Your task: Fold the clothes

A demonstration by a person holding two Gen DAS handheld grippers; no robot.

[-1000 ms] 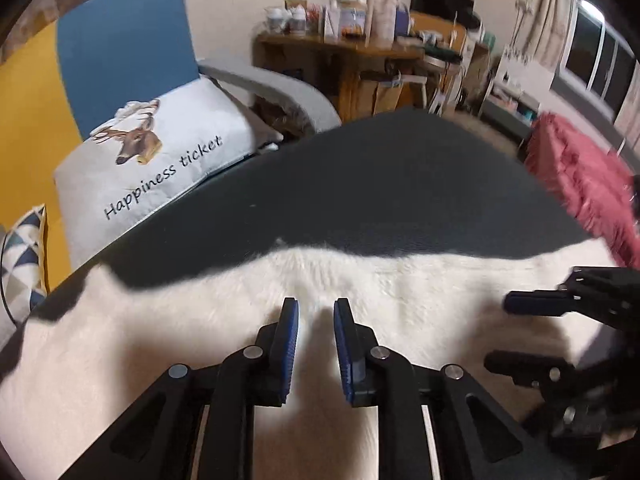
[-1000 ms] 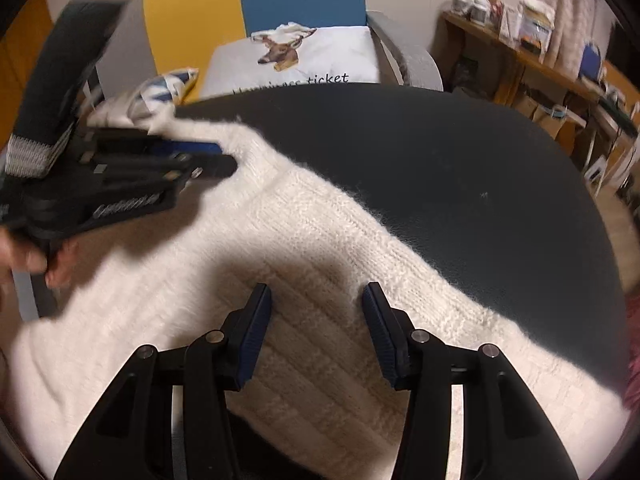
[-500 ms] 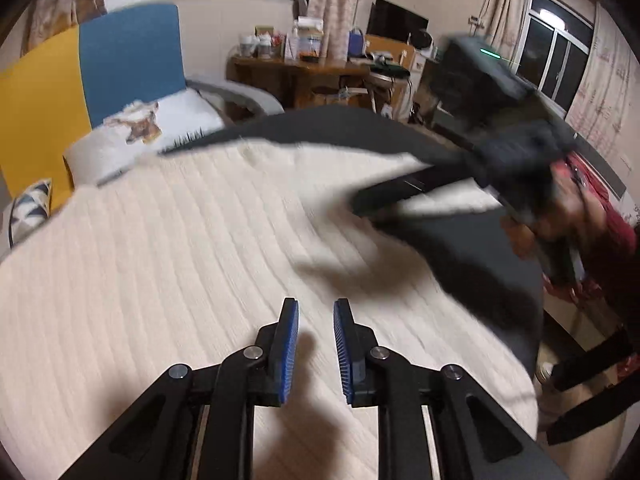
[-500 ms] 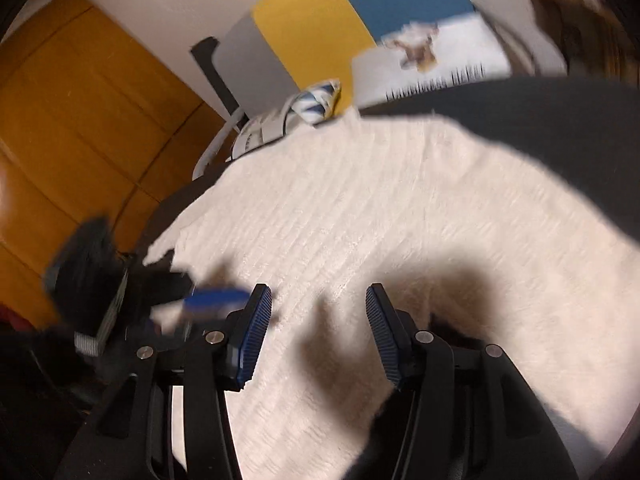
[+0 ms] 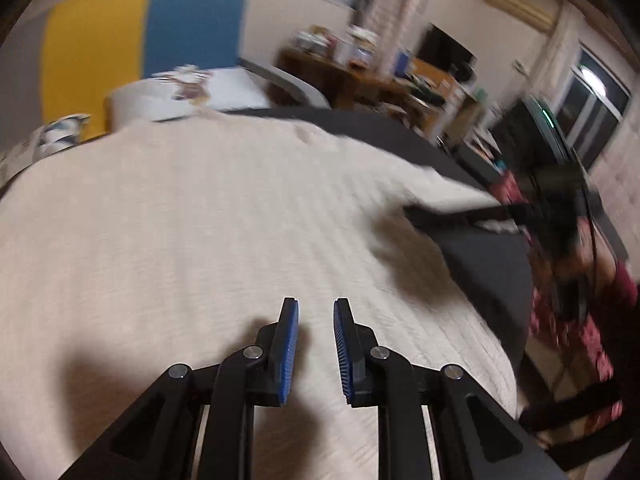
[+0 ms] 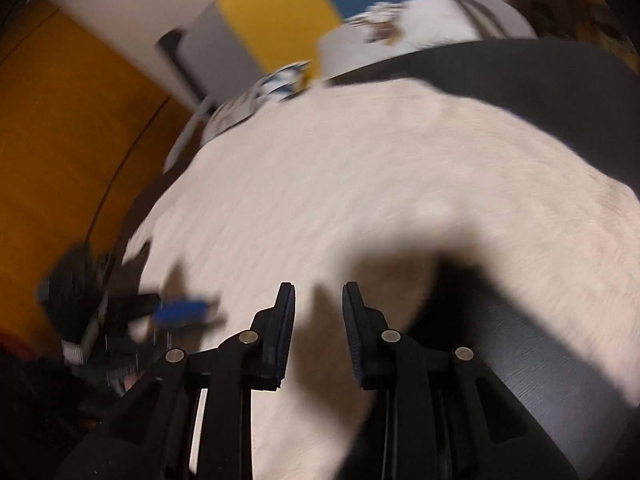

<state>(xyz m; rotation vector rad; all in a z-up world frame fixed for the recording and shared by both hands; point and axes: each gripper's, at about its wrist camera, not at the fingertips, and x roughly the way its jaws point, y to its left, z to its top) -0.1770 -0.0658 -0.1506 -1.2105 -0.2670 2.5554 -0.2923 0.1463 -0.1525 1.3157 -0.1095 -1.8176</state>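
Note:
A cream knitted sweater (image 5: 192, 220) lies spread flat over a dark round table (image 5: 488, 260); it also shows in the right wrist view (image 6: 400, 184). My left gripper (image 5: 316, 344) hovers over the sweater's near part, jaws a little apart with nothing between them. My right gripper (image 6: 318, 320) hovers over the sweater near its edge, jaws apart and empty. The right gripper appears blurred at the right of the left wrist view (image 5: 500, 214). The left gripper appears blurred at the lower left of the right wrist view (image 6: 176, 312).
A white deer-print cushion (image 5: 188, 92) leans on a blue and yellow sofa back (image 5: 140, 28) behind the table. A cluttered wooden desk (image 5: 360, 80) stands at the back. An orange wooden panel (image 6: 60, 152) is to the left. A red patterned cloth (image 5: 580, 320) is at right.
Both grippers have swung back and lifted away from the sweater's far edge, now looking across the spread sweater. The right gripper's jaws have narrowed. Both views are motion-blurred.

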